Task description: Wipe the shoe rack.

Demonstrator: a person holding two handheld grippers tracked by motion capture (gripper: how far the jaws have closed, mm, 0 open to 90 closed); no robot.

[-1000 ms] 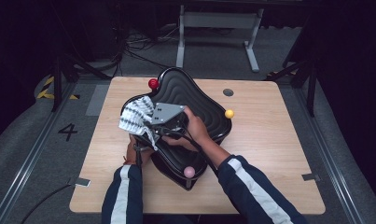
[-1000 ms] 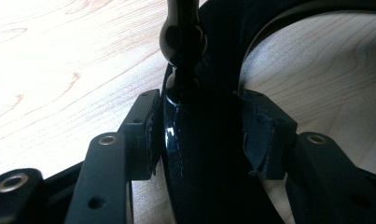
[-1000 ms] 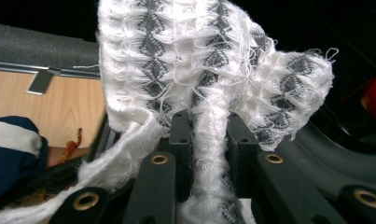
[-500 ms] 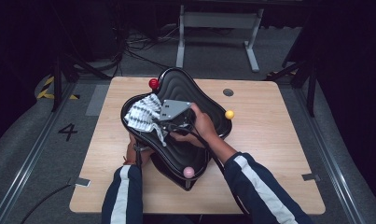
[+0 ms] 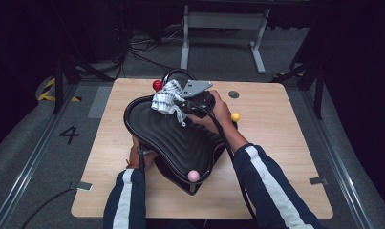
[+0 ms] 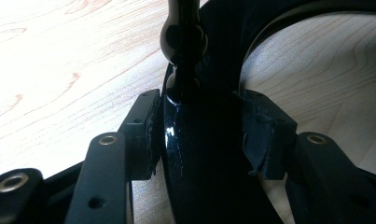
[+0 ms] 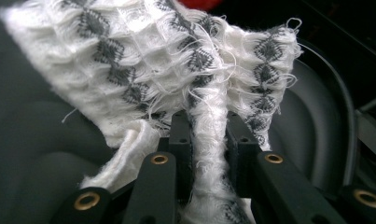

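A person sits at a wooden surface (image 5: 285, 157) with 1 tool in each hand. In the middle lies a black ribbed tray (image 5: 180, 138) with a curved outline, and 3 small balls sit around its edge: a red ball (image 5: 157, 85) at the far side, a yellow ball (image 5: 235, 117) at the right, a pink ball (image 5: 193, 175) at the near side.

The right tool (image 5: 176, 101) is over the tray's far end. Its jaws are clamped on a bunched fold of a white cloth (image 5: 165, 99) with a grey diamond pattern, and the cloth fans out beyond the jaws, just beside the red ball.

The left tool (image 5: 141, 153) is at the tray's near left edge. Its jaws are closed on the tray's glossy black rim (image 6: 199, 140), 1 pad on each side.
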